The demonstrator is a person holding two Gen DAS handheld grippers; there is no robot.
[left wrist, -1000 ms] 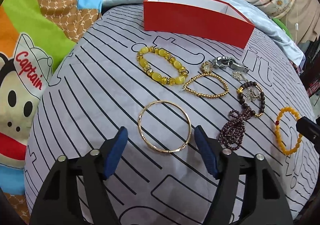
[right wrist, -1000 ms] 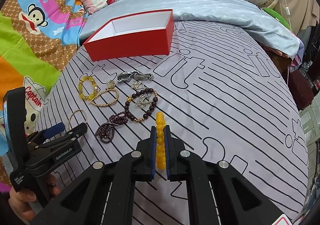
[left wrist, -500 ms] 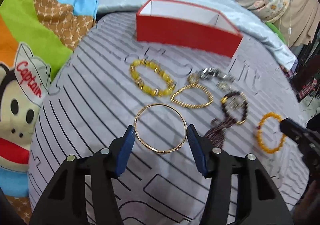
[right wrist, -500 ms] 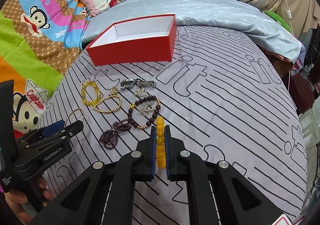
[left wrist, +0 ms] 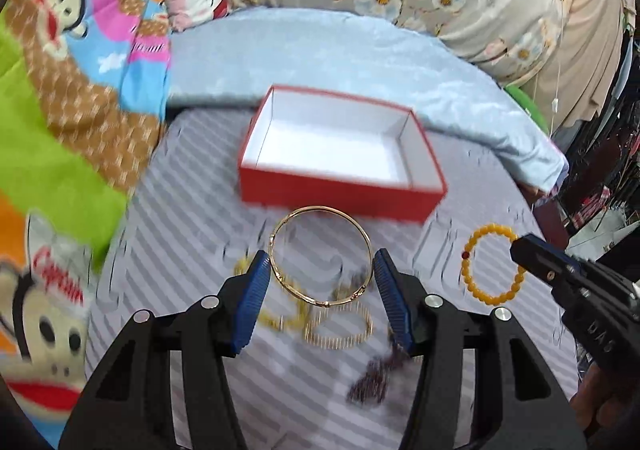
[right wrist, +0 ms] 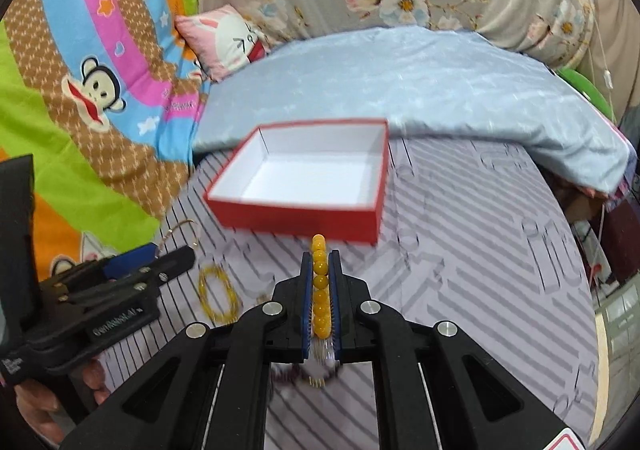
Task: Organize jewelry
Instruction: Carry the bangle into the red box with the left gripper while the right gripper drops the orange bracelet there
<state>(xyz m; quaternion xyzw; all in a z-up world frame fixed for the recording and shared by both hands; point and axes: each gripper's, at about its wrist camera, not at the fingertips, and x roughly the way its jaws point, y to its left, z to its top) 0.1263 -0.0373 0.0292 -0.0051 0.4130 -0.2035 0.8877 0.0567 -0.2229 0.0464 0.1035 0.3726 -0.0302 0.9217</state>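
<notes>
My left gripper (left wrist: 320, 270) is shut on a thin gold bangle (left wrist: 320, 226), held by its sides and lifted above the bed. My right gripper (right wrist: 320, 278) is shut on a yellow bead bracelet (right wrist: 320, 282), also lifted; it shows hanging from the right gripper's tips in the left wrist view (left wrist: 490, 262). The open red box (left wrist: 340, 162) with a white inside lies just beyond both grippers and holds nothing; it also shows in the right wrist view (right wrist: 304, 178). Blurred jewelry lies below: a yellow bracelet (left wrist: 276, 320), a gold bead chain (left wrist: 340, 334), dark red beads (left wrist: 372, 374).
The striped grey cover (right wrist: 480, 270) spreads to the right. A light blue quilt (left wrist: 320, 54) lies behind the box, a cartoon monkey blanket (left wrist: 52, 130) at the left. The left gripper (right wrist: 120, 282) shows at the left of the right wrist view, near a gold chain (right wrist: 218, 292).
Both grippers have risen and moved toward the red box. The left gripper has closed on the gold bangle and lifted it; the right still holds the yellow bracelet.
</notes>
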